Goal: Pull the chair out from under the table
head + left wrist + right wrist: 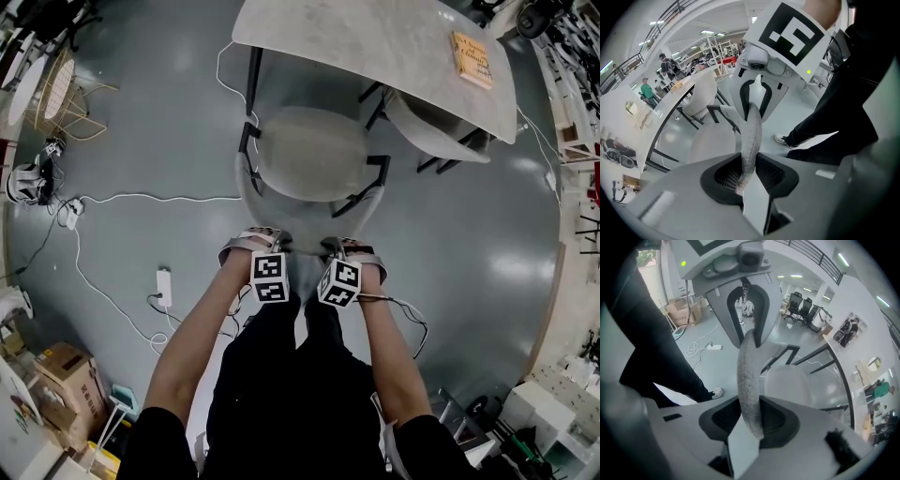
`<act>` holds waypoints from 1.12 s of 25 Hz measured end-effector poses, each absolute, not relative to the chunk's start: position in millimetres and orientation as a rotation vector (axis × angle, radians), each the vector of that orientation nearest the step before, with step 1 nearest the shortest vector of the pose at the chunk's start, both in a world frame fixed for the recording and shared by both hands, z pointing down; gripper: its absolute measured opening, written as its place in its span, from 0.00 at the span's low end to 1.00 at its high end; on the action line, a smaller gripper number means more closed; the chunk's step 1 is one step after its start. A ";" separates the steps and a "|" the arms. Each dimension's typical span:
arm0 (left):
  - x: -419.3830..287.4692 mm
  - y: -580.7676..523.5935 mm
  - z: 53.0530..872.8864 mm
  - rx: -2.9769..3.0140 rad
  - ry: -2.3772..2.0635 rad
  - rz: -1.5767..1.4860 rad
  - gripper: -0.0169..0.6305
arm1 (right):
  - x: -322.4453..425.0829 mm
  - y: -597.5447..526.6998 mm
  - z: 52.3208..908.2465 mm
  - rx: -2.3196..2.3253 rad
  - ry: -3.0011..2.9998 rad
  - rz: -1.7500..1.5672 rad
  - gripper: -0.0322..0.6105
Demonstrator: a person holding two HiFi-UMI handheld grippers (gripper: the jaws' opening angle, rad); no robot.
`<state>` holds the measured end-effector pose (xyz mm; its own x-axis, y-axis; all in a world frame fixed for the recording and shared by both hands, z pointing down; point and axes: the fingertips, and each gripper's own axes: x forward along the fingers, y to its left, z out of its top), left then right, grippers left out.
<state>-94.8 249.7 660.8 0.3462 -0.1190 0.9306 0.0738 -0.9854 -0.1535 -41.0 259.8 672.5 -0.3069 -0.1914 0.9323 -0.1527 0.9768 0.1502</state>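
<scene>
The chair (309, 155) stands at the counter's (375, 42) near edge, seat almost clear. Left tongs (270, 238) and right tongs (334, 244) straddle its backrest (300, 217) top, pads apart (no squeeze). This looks like the release: lift both straight up, evenly, so nothing snags.

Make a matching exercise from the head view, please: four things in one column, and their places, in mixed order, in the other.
Things:
1. orange book
2. white power strip
3. second chair
4. near chair

Places:
A. on the floor
B. seat partly under the table
C. lying on the table top
D. seat out from under the table

Pairs: 1-C, 2-A, 3-B, 4-D
</scene>
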 end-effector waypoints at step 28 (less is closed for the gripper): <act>-84.3 202.8 476.0 -3.072 1.222 -1.018 0.04 | -9.6 233.7 511.5 0.822 -2.315 0.245 0.21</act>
<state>-84.3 202.8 476.0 0.5879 -0.5199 0.6198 -0.7037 -0.7065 0.0748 -9.6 233.7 511.5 -0.5847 -0.4946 0.6431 -0.6182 0.7849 0.0416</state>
